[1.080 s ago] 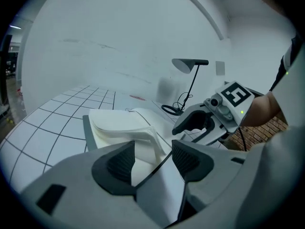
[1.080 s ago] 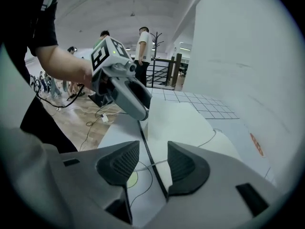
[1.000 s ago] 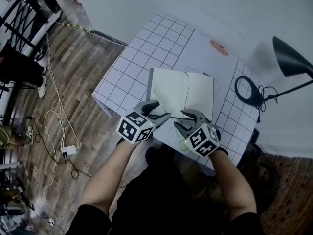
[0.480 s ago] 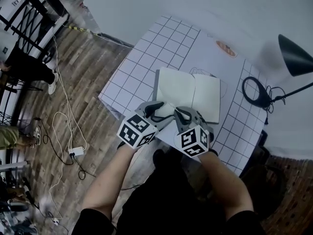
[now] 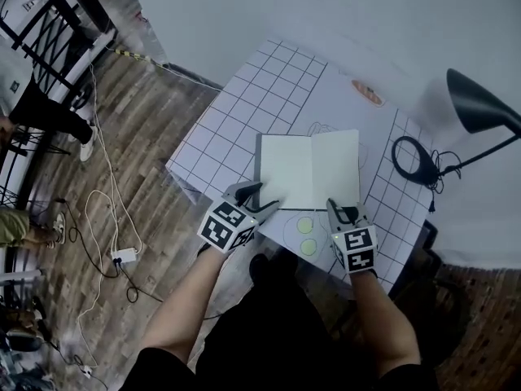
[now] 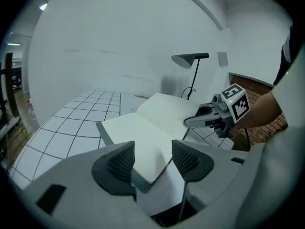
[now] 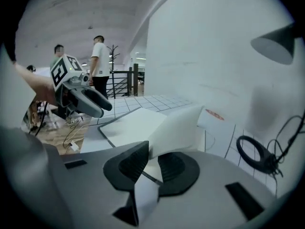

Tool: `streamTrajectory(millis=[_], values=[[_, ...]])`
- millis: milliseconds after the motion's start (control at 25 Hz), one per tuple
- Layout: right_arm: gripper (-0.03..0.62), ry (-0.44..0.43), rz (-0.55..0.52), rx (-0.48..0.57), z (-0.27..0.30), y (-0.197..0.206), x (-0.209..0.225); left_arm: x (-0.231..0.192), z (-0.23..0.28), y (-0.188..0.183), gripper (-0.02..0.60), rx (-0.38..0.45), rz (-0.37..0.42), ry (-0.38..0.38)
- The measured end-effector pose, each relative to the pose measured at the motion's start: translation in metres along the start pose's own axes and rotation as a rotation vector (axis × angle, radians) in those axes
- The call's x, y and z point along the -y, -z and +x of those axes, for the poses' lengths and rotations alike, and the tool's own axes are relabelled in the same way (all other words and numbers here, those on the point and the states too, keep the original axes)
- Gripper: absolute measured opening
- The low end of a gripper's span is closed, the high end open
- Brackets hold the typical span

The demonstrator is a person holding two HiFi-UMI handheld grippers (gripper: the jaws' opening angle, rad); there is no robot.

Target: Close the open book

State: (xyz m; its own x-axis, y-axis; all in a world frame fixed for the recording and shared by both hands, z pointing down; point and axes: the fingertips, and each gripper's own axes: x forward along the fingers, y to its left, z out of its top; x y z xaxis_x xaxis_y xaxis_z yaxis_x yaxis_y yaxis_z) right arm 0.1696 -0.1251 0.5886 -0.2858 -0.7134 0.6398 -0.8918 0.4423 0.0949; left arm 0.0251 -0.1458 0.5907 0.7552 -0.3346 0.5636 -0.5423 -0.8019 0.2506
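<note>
Everything is lit evenly and brightly; faint shadows are cast on the open book (image 5: 309, 169). Gripper views are bent and darkened at the edges.

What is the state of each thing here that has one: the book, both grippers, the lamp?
book: open, its right-hand page curling up.
left gripper: jaws apart around the book's near left corner.
right gripper: pinching the right-hand page, which is between its jaws; the jaws are opening.
lamp: seems unlit.
</note>
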Motion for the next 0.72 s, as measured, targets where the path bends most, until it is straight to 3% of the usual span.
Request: streamTrajectory(millis=[200, 360, 440, 640, 720], values=[[0.101, 0.044, 0.15, -0.009, -0.027, 0.018, 0.023, -0.004, -0.002, 0.016, 0.239, -0.039, -0.036, -0.029], [0.135, 0.129, 0.243, -0.029, -0.042, 0.035, 0.045, -0.002, -0.001, 0.021, 0.239, -0.046, -0.055, -0.023], [0.144, 0.174, 0.147, -0.043, -0.045, 0.032, 0.047, 0.0, 0.0, 0.024, 0.239, -0.046, -0.06, -0.02], [0.158, 0.175, -0.365, 0.048, -0.035, -0.024, 0.002, -0.004, -0.003, 0.039, 0.239, -0.051, -0.077, -0.019], [0.158, 0.163, -0.44, 0.095, -0.031, -0.046, -0.014, -0.003, -0.007, 0.049, 0.239, -0.055, -0.099, -0.018]])
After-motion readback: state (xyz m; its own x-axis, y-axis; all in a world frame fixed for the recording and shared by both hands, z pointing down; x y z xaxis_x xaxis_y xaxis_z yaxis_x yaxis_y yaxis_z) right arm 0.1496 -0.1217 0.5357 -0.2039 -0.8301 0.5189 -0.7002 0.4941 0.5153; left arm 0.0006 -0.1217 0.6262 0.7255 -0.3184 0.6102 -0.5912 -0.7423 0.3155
